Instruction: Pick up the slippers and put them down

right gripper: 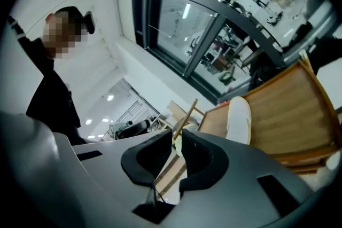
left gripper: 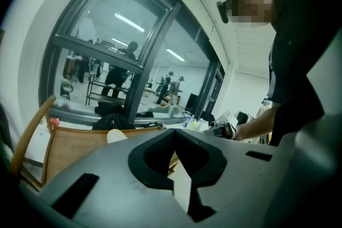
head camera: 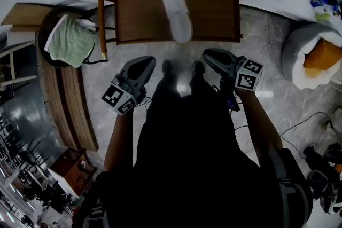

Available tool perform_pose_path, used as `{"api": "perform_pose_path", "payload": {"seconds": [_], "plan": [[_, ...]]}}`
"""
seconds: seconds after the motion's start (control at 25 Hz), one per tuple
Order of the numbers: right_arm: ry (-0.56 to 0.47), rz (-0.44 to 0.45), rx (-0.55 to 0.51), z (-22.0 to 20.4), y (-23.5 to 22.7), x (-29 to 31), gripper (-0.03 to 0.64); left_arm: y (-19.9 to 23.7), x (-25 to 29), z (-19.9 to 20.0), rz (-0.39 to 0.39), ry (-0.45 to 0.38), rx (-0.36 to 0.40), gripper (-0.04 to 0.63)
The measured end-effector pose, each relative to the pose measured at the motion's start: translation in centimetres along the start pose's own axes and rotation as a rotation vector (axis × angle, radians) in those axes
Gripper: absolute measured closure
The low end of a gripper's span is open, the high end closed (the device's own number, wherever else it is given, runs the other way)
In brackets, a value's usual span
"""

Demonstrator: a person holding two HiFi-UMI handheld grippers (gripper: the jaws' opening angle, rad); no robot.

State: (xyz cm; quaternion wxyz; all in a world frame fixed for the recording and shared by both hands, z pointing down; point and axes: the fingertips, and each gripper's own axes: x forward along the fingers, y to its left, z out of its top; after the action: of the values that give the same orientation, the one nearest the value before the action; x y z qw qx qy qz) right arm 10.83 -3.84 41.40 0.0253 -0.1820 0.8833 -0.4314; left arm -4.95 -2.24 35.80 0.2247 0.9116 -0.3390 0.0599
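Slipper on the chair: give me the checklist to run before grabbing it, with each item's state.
1. Slipper in sight, lying on the chair seat: ok.
2. Nothing lying on the slipper: ok.
3. Left gripper empty: ok.
4. Right gripper empty: ok.
5. Jaws open for a grab: not ok, both shut.
6. Grippers at the slipper: not ok, both short of the chair.

Dim, fisheye warp, dark vignetted corners
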Motion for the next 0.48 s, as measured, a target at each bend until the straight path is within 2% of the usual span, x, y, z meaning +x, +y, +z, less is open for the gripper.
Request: {"api": "perform_pose_path", "payload": {"seconds": [0.16, 0.2, 0.24, 0.28, 0.4, 0.48], "plan": [[-0.056, -0.049, 0.223, -1.7, -3.5, 2.4, 0.58, 2.9, 2.3, -2.5, -0.049, 0.044, -0.049, 0.584], [-0.07, -0.067, 0.265, -2.3, -4.3, 3.1, 0.555, 3.5, 3.0, -3.3, -0.066, 0.054, -0.053, 0.584], [-0.07, -0.083, 0.293, -3.2, -5.0, 3.8, 0.5, 4.0, 3.7, -4.1, -0.082, 0.061, -0.057, 0.584], [-0.058, -0.096, 0.311, -4.4, -5.5, 4.4, 0.474, 4.5, 4.3, -5.0, -0.094, 0.066, -0.066, 0.584], [-0.029, -0.112, 0.387, -7.8, -6.6, 6.2, 0.471, 5.7, 5.2, -7.4, -0.113, 0.073, -0.121, 0.584], [-0.084, -0.102, 0.478, -8.7, -7.8, 7.4, 0.457, 6.6, 5.6, -8.3, -0.124, 0.048, -0.183, 0.584]]}}
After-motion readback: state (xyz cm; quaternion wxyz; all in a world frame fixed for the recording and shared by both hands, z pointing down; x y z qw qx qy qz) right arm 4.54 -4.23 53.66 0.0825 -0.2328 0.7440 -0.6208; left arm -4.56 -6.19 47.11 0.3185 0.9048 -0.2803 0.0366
